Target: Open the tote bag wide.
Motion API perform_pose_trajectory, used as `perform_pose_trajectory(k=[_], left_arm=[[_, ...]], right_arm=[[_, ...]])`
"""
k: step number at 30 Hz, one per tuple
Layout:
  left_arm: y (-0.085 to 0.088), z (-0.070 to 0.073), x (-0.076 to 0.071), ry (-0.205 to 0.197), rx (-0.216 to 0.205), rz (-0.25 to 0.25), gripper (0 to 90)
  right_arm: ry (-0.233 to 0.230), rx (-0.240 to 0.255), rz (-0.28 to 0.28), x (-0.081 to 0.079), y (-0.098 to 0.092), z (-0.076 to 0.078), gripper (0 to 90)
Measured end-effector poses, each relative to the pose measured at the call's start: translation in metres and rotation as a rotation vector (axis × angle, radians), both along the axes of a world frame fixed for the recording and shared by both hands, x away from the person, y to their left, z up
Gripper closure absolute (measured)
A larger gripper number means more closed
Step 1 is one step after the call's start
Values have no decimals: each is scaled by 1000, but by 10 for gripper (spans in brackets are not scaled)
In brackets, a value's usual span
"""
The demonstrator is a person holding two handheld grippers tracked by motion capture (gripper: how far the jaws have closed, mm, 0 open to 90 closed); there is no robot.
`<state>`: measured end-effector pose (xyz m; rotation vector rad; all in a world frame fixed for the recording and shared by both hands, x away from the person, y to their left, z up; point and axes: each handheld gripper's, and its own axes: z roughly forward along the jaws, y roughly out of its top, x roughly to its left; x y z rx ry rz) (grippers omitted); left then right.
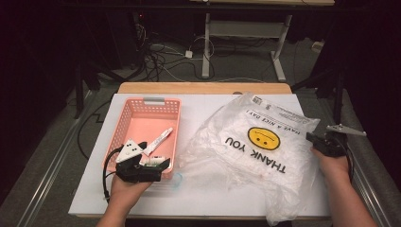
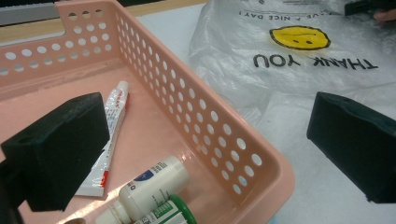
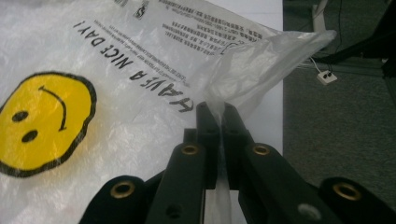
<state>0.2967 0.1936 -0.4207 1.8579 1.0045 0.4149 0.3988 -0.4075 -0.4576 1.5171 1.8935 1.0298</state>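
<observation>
Table brightly lit, surroundings dark, pictures slightly soft.

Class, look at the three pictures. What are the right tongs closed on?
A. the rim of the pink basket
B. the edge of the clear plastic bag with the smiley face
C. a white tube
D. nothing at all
B: in the right gripper view the right tongs are shut with a fold of the plastic bag pinched between them, away from the pink basket.
</observation>
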Motion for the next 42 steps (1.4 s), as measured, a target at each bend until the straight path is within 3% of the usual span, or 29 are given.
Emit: perform_pose_trajectory(k=[2,3,8,10,13,14,22,25,26,30,33,42], left_arm=[[0,-1,1,6,-1,-4,0],[0,-1,1,7,0,-6,0],[1,-1,1,0,-9,-11,0],[1,-1,1,0,-13,-12,0],[2,-1,2,0,-16,-12,0],[2,-1,3,0,-16,-12,0],[5,-1,3,-4,-21,-11,0],[5,-1,2,-8,-26,-13,0],[5,-1,2,-8,-28,-15,0],[3,-1,3,-8,-27,-21,0],[2,-2,4,-7,-25,-24,0],[0,-2,4,-8,-21,-29,0]], right_arm=[[2,-4,6,-5,1,-1,900],[6,-33,13,-16,4,-3,899],[1,-41,19,-33,2,-5,886],[-4,-33,19,-41,0,-5,855],[-14,-72,50,-54,2,-6,739],[-14,-72,50,-54,2,-6,739],[-35,-5,36,-70,-15,-5,529],[-70,-3,20,-80,-19,2,477],[-103,9,16,-87,-21,7,443],[-138,34,29,-96,-20,15,421],[-164,36,60,-99,-14,21,421],[-170,35,196,-101,23,30,442]])
